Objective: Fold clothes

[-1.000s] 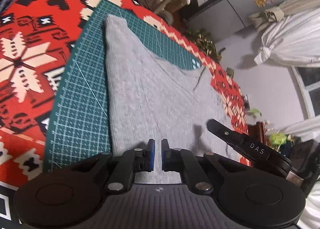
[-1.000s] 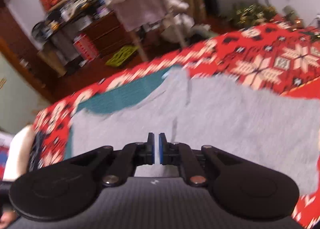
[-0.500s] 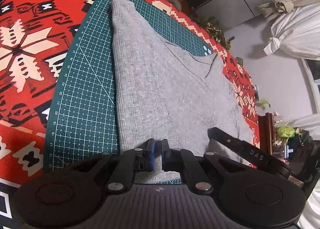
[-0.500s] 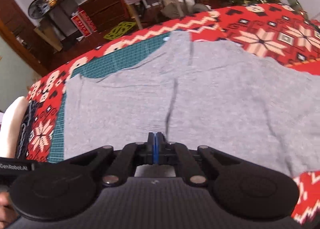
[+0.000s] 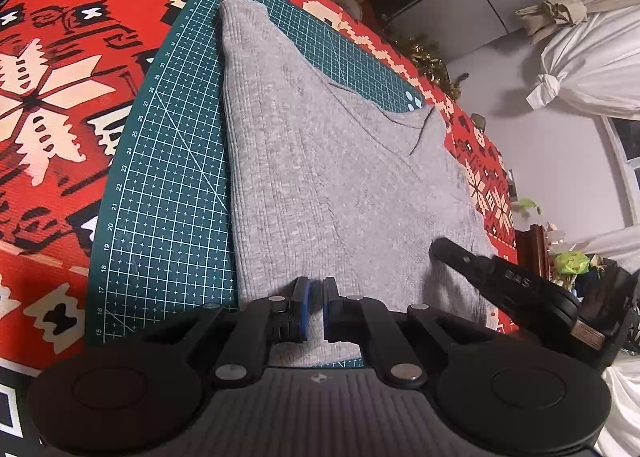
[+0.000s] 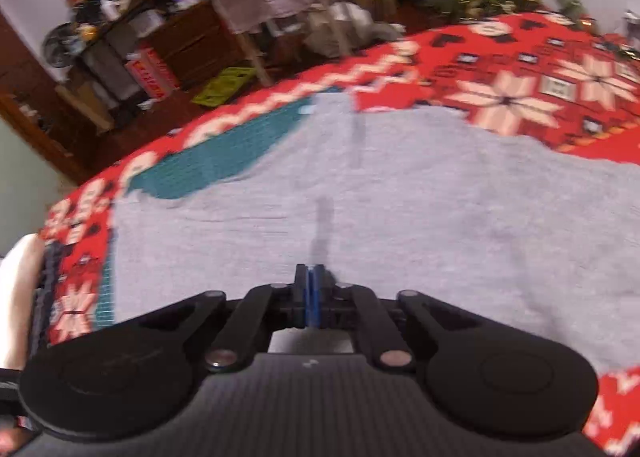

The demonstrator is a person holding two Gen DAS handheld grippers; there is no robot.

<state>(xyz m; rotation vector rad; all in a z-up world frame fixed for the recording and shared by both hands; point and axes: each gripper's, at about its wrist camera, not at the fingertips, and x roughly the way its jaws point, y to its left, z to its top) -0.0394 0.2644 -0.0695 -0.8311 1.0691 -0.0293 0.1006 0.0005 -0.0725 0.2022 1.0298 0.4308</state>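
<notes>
Left gripper [image 5: 315, 311]: jaws nearly closed, a sliver of gap, pinching nothing visible, poised over the near hem. Right gripper [image 6: 310, 299]: pads together, empty, low over the cloth. Grey sweater [image 5: 320, 185]: flat on green cutting mat [image 5: 160, 193], sleeve toward twelve o'clock, over red patterned blanket [image 5: 60, 97]. Advice: open both pairs first, pinch the hem only, lift evenly, fold toward twelve o'clock.

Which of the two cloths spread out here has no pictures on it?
The grey sweater, lying on the green cutting mat. It is plain, while the red blanket underneath has white snowflakes and black shapes.
</notes>
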